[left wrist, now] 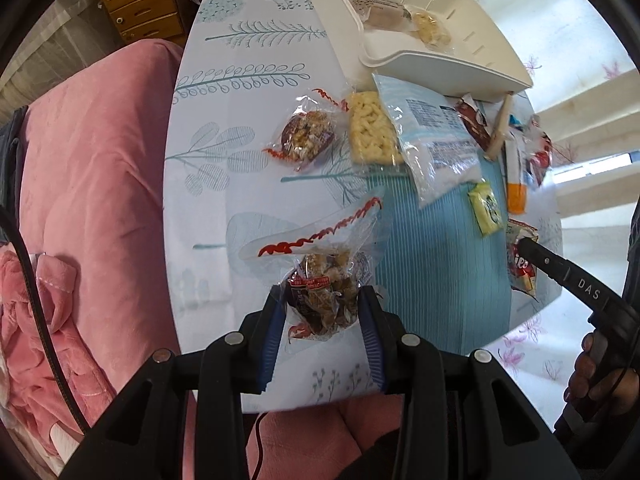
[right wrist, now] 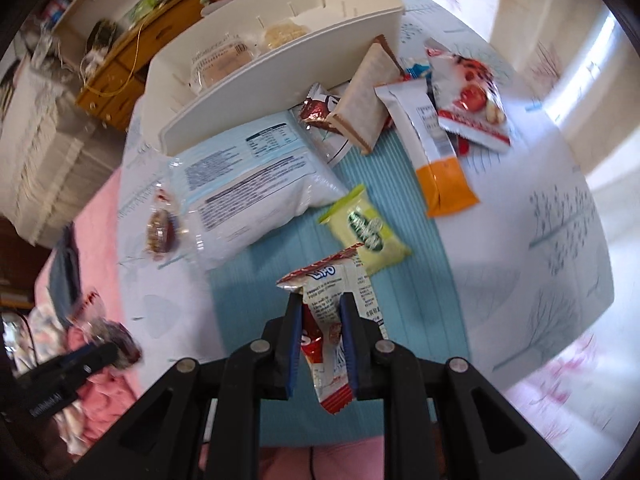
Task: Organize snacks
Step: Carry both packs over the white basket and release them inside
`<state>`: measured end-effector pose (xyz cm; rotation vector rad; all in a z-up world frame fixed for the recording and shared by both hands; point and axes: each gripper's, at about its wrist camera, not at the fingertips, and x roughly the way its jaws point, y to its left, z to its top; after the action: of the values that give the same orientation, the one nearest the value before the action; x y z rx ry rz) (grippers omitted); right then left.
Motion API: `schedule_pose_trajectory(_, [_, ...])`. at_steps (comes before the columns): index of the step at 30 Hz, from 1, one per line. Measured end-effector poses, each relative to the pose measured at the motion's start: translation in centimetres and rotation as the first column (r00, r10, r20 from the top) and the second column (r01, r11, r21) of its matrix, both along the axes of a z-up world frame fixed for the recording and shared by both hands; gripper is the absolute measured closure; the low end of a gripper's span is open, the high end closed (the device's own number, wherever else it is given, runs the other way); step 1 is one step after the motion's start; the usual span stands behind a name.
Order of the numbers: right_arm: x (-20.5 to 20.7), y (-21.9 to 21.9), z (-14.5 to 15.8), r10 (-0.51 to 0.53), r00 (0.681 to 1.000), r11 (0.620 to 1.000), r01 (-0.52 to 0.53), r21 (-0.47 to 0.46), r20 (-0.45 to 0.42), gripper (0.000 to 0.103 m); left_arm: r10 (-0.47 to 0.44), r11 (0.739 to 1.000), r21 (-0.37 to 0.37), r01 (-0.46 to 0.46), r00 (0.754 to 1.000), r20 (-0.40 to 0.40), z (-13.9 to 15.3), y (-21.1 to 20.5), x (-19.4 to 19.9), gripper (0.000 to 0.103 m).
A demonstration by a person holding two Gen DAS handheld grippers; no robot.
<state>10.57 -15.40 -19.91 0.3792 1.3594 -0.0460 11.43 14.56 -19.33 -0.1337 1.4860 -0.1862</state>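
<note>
Left claw (left wrist: 322,300): pinching our clear nut snack (left wrist: 324,300).
Right claw (right wrist: 320,312): pinching red-white packet (right wrist: 340,304).
Next: we lift both clear, forward into the bin (right wrist: 240,92) ahead.

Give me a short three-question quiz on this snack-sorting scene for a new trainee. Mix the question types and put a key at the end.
1. True or false: the left hand-held gripper is shut on a clear-wrapped nut snack.
2. Which packet is the right hand-held gripper holding?
A. the orange-ended bar
B. the red and white packet
C. the green packet
3. Fill in: the snacks already sorted lie in the white ____ at the far end of the table.

Key: 1 true; 2 B; 3 bin.
</note>
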Motion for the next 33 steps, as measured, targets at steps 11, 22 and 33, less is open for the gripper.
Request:
schedule_pose_trajectory(11, [-1.3, 1.1, 3.9, -0.093, 0.996, 0.979, 0.087, 0.186, 0.019, 0.085, -0.039, 0.998, -0.057, 0.04, 0.999, 0.015, 4.8, -0.4, -0.8, 0.068])
schedule_pose_trajectory(22, [2.3, 1.5, 9.3, -0.008, 0.994, 0.962, -0.022, 0.272, 0.107, 0.085, -0.031, 0.997, -0.069, 0.035, 0.998, 0.051, 10.5, -3.0, 1.5, 0.068])
schedule_pose_trajectory(33, [8.8, 0.4, 13.7, 0.087, 0.977, 0.939, -0.147, 0.313, 0.196, 0.085, -0.01, 0.997, -0.078, 0.021, 0.991, 0.134, 15.2, -6.7, 6.4, 0.068])
